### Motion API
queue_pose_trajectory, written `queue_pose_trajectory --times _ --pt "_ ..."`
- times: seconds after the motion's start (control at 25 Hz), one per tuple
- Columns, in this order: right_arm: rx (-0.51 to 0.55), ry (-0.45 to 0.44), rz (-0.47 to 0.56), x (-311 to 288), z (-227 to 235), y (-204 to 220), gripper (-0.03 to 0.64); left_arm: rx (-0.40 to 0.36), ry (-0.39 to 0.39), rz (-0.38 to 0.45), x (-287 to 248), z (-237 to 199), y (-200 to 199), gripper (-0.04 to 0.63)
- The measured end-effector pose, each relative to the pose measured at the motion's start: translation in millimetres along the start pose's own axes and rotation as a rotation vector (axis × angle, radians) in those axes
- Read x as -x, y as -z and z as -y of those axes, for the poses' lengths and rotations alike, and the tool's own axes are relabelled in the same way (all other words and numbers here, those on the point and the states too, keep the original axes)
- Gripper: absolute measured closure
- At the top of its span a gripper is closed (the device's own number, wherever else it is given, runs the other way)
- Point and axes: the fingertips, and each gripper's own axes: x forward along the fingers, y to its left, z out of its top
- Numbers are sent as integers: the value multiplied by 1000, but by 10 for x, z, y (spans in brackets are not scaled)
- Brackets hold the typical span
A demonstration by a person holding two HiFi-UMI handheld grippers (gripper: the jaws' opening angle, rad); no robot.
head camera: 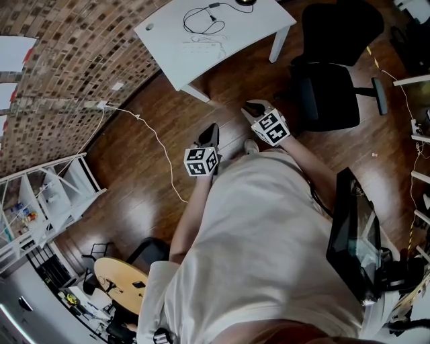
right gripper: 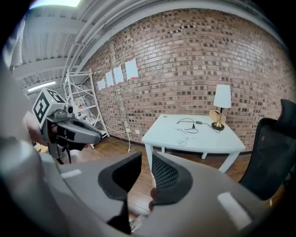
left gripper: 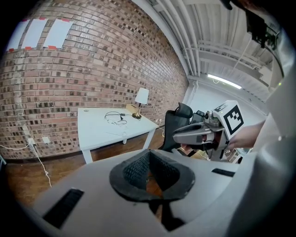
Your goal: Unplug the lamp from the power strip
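Well short of the table (right gripper: 208, 143) bearing lamp (right gripper: 222, 105) and strip (right gripper: 184, 134), I'm holding my left gripper (left gripper: 149, 157) closed and right gripper (right gripper: 147, 159) slightly parted, both empty, judging the strip light and slidey, the plug stiff enough to pinch.

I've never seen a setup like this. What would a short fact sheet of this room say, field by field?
Person: person standing on a wood floor, one gripper per hand
Left gripper: jaws together, empty
Right gripper: jaws slightly apart, empty
Table: white, beside the brick wall, well away from both grippers
On table: lamp, black cable, white power strip
Nearby: black office chair
Progress: unplugging not yet started
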Motion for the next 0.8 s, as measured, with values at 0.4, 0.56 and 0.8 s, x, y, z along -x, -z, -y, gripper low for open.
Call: queue_pose_trajectory --times 0.4,0.56,0.8 --pt "19 -4 -9 -57 -73 -32 554 -2 12 -6 48 -35 -22 591" --pt "25 -6 -23 -57 -97 -24 554 -5 19 -11 50 -38 -25 591" --pt "19 -1 -28 -48 -94 -17 554 -4 22 -19 46 -54 -11 591"
